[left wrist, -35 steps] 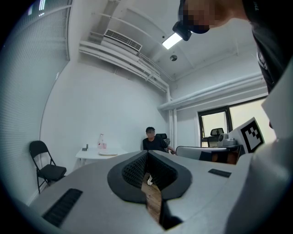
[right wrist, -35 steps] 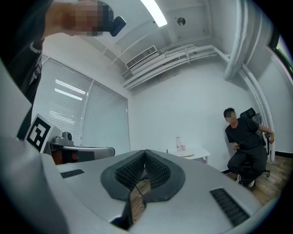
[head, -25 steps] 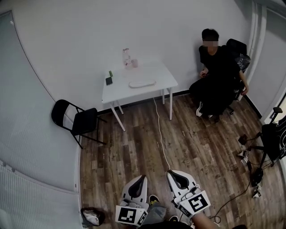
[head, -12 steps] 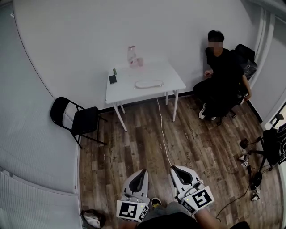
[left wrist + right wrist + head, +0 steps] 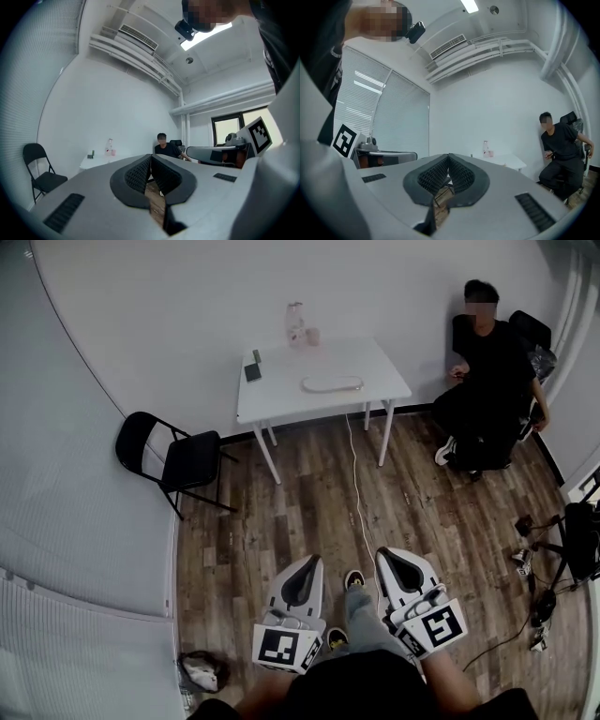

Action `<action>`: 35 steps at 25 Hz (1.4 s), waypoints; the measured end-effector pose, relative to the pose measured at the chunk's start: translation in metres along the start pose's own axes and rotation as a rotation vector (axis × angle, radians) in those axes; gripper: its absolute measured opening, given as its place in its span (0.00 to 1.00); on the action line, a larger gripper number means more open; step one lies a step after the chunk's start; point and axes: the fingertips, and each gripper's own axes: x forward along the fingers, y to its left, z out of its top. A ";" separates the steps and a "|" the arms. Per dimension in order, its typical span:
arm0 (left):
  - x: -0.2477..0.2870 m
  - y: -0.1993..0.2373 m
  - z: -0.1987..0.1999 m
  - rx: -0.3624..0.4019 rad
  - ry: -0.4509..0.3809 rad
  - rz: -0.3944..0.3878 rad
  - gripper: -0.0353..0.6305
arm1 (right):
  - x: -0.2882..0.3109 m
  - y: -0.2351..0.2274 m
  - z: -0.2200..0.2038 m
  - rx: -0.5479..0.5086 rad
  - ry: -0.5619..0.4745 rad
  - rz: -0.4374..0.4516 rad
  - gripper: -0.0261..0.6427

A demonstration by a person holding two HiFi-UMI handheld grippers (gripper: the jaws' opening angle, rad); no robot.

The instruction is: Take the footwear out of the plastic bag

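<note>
Head view: the plastic bag (image 5: pixel 331 383) is a pale, flat, oblong shape lying on the white table (image 5: pixel 281 401) by the far wall, and what it holds is too small to tell. My left gripper (image 5: pixel 311 562) and right gripper (image 5: pixel 387 553) hang side by side over the wood floor (image 5: pixel 281 521), pointing toward that table and well apart from the bag.

Left gripper view: my jaws are pressed together with nothing between them. The table sits far off with a bottle (image 5: pixel 111 147) on it, but I cannot make out the bag.

Right gripper view: these jaws are also together and empty. The distant table shows, and the bag does not.
</note>
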 end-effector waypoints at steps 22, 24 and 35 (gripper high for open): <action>0.203 0.081 -0.009 0.073 0.097 -0.013 0.09 | 0.166 -0.161 -0.020 0.059 -0.010 0.001 0.06; 0.222 0.084 -0.005 0.090 0.110 -0.001 0.09 | 0.178 -0.179 -0.015 0.072 -0.026 0.009 0.06; 0.287 0.106 -0.001 0.090 0.133 0.051 0.09 | 0.228 -0.232 -0.009 0.083 -0.031 0.059 0.06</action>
